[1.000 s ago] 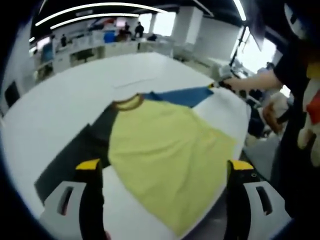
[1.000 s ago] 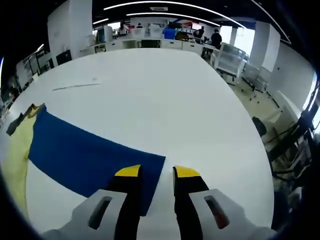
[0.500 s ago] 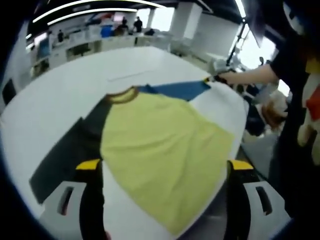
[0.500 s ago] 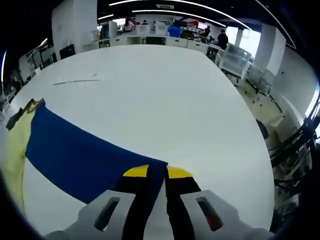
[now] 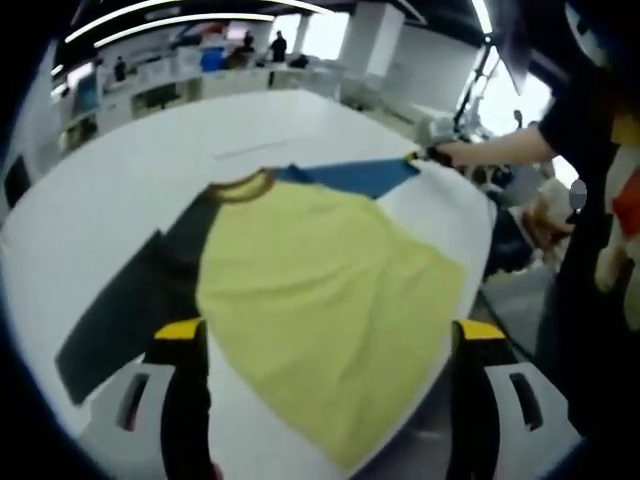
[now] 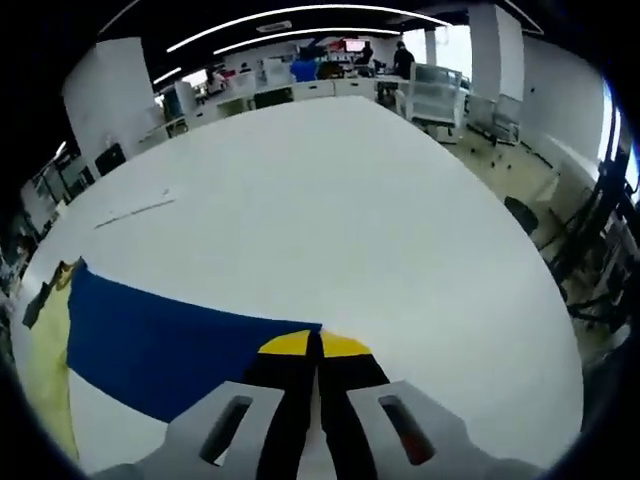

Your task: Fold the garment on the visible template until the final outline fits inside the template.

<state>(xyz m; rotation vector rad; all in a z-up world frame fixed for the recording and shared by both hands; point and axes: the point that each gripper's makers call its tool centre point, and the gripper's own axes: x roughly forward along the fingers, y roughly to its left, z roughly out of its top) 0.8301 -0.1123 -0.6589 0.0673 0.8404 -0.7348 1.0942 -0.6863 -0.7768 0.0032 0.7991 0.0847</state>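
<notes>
A yellow garment (image 5: 330, 300) with one blue sleeve (image 6: 160, 340) and one dark sleeve (image 5: 125, 310) lies flat on a white table (image 6: 330, 200), no lettering legible. The right gripper (image 6: 314, 345) pinches the blue sleeve's end; the left gripper (image 5: 325, 335) hovers, jaws wide apart, over the hem.

- A large white table (image 6: 400, 230) spreads across both views, its surface smooth and pale, its rounded edge curving away on the right of the right gripper view.
- A thin pale strip (image 6: 133, 210) lies flat on the tabletop, well apart from everything else.
- White counters with equipment (image 6: 300, 85) line the far end of the room, with people standing there (image 6: 403, 58).
- Long curved ceiling light strips (image 6: 300, 12) glow overhead.
- White pillars (image 5: 365, 30) stand in the background.
</notes>
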